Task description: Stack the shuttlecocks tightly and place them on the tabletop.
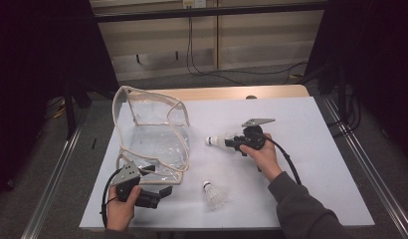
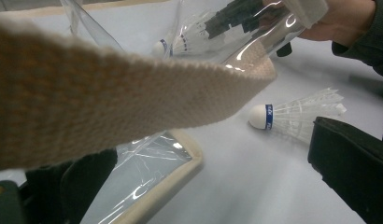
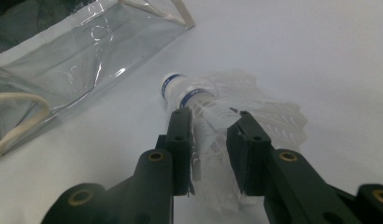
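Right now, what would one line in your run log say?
right gripper: jaws around shuttlecock, grip unclear | left gripper: at clear bag, strap across its jaws | second shuttlecock: lying on table

Materials and finishes on the matt, smooth pale surface (image 1: 311,164).
Clear bag (image 1: 152,134): glossy, creased transparent plastic, edged in coarse woven beige cloth webbing (image 2: 110,93). Shuttlecocks (image 3: 217,112) (image 1: 214,195): white plastic skirts, smooth white caps with blue bands. Right hand-held gripper (image 3: 210,128): matt black plastic jaws, brass-coloured metal inserts. Sleeve (image 1: 306,209): soft grey cloth.
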